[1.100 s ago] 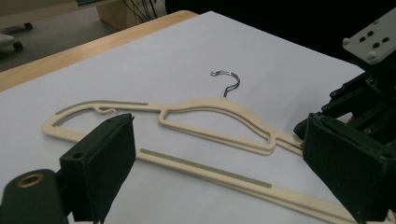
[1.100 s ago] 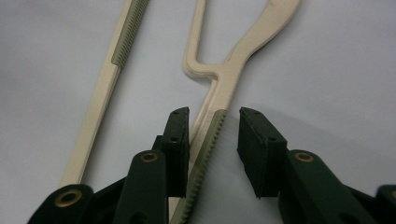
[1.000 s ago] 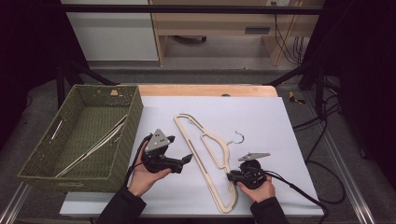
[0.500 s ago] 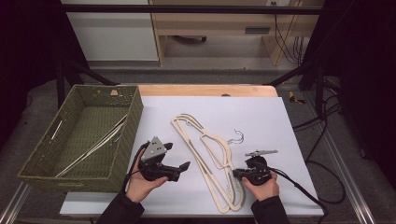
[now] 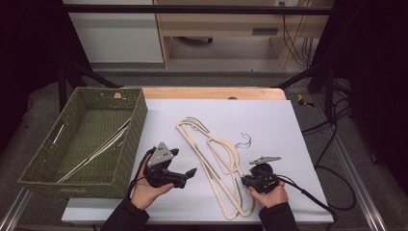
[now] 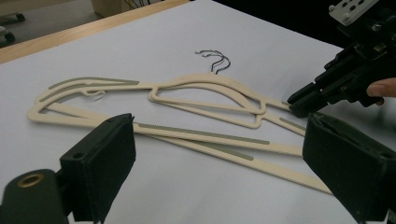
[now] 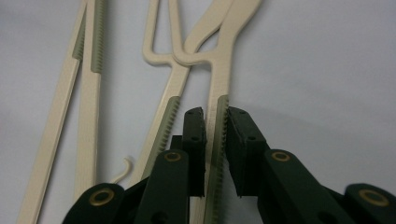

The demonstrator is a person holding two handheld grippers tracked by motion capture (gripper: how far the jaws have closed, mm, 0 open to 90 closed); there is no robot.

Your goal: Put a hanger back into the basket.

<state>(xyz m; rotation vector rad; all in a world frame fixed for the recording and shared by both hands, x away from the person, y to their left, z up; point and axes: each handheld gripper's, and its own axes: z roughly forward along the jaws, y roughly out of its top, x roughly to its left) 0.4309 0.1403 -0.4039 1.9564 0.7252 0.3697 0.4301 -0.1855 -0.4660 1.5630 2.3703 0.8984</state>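
On the white sheet [image 5: 298, 144] lie two cream hangers [image 5: 211, 154], long sides running from 11 to 5 o'clock. The right gripper [image 5: 246, 180] pinches one hanger arm. The left gripper [image 5: 191, 172] gapes wide, holding nothing. No writing shows.

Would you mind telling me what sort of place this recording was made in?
Most likely a lab or workshop bench set up for recording. A white sheet covers the table, dark frame bars surround it, and loose cables trail over the floor beside it. A workbench stands behind.
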